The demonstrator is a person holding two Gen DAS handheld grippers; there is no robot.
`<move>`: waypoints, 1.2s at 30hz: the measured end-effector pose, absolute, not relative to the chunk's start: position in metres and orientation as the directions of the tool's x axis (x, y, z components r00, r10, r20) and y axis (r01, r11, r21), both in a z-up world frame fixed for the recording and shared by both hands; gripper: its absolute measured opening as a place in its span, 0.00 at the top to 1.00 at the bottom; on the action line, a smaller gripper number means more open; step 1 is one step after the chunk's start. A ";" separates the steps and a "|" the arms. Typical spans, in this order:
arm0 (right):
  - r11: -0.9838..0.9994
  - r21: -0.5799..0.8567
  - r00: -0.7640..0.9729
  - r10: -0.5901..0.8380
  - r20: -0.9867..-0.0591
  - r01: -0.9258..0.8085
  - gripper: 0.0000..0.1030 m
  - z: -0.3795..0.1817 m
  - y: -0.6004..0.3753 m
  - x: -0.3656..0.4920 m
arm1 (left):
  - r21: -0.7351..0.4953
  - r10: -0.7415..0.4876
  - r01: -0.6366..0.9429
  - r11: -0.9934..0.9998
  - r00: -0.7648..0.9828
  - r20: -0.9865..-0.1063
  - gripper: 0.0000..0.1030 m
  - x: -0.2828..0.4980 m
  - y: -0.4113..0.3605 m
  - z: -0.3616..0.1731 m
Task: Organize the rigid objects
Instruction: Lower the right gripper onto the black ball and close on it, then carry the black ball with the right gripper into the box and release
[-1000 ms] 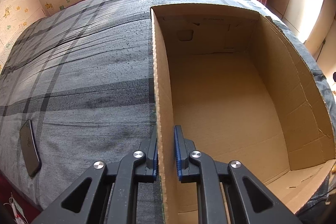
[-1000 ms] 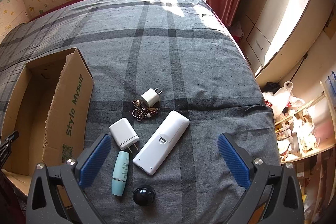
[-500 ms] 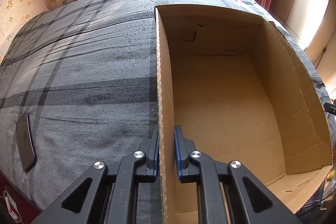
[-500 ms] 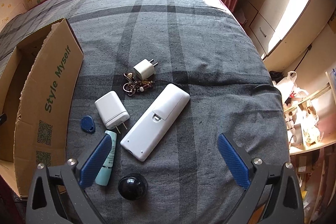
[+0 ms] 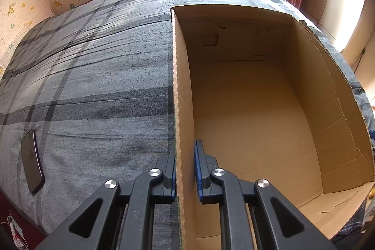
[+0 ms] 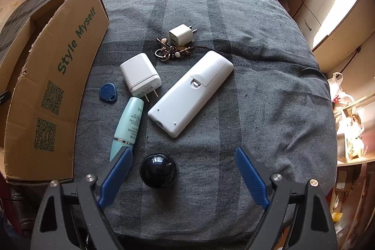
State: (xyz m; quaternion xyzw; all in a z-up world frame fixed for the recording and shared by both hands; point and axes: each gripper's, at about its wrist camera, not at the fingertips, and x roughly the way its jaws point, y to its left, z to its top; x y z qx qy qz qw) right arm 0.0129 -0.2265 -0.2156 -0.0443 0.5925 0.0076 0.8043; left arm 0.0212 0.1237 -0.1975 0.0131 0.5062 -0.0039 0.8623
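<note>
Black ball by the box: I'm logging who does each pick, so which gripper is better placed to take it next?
Right. The right gripper hangs over the black ball, jaws closing; the left gripper is clamped on the cardboard box wall.

Remote lies right of charger, box leftmost.

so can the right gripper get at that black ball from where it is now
Probably yes: the black ball lies bare on the bedspread between the right gripper's closing jaws, untouched; the mint tube beside one finger might get nudged.
</note>
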 end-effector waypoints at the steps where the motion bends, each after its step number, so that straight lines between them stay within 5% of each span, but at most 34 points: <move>1: 0.996 -0.057 0.291 -0.035 -0.956 -0.066 0.15 -0.218 -0.227 0.012 | 0.019 0.007 0.019 1.000 0.487 -0.873 0.87 0.021 0.124 -0.197; 6: 0.997 -0.013 0.242 0.005 -0.970 -0.073 0.34 -0.230 -0.227 0.008 | 0.012 0.003 0.016 1.000 0.486 -0.874 0.87 0.022 0.125 -0.198; 9: 0.996 0.021 0.222 0.040 -0.974 -0.086 0.62 -0.235 -0.225 0.007 | 0.014 0.005 0.014 1.000 0.485 -0.874 0.87 0.022 0.126 -0.198; 36: 0.966 -0.020 0.399 0.088 -0.913 -0.257 0.61 -0.128 -0.143 0.046 | 0.030 0.016 0.021 0.999 0.482 -0.876 0.87 0.021 0.123 -0.197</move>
